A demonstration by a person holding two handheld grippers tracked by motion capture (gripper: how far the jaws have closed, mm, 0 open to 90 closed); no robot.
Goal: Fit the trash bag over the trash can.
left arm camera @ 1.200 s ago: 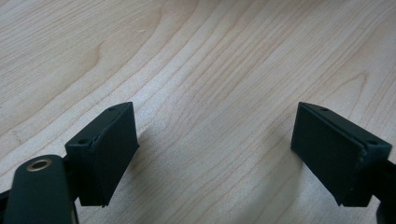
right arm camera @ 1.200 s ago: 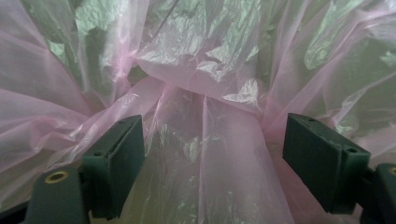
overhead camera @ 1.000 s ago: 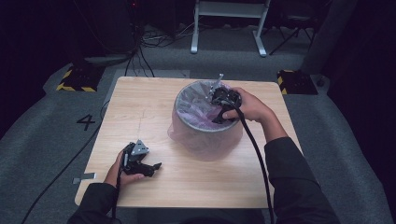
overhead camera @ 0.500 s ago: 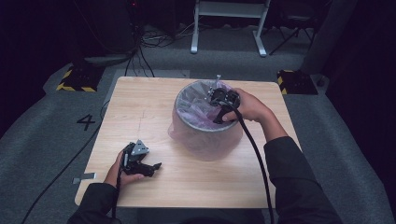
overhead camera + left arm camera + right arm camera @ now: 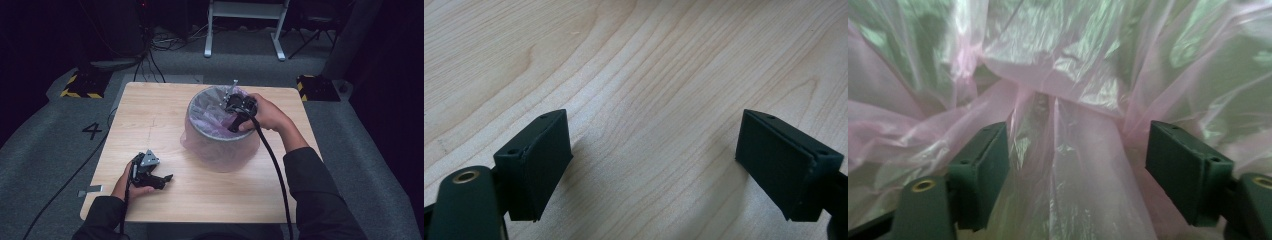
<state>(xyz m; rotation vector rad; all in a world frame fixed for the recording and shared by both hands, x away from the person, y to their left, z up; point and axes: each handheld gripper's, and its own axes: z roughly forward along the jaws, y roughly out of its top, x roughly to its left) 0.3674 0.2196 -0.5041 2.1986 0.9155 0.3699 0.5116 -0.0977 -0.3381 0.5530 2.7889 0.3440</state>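
A round bin (image 5: 220, 145) lined with a thin pink plastic bag (image 5: 207, 112) stands right of centre on the wooden table (image 5: 150, 120). My right gripper (image 5: 235, 120) reaches down into the bin's mouth at its right rim. Its jaws stand open, with crumpled pink bag film (image 5: 1068, 135) bunched in the gap between them and not pinched. My left gripper (image 5: 162, 180) rests on the table near the front left corner. It is open, and bare wood (image 5: 654, 125) lies between its fingers (image 5: 536, 165).
Cables trail from both grippers off the table's front edge. Grey carpet with a taped number 4 (image 5: 93, 131) surrounds the table. A white stand's legs (image 5: 245, 30) and yellow-black striped blocks (image 5: 80, 85) sit beyond the far edge.
My right gripper has shifted slightly inside the bin's mouth. The left gripper has stayed where it was.
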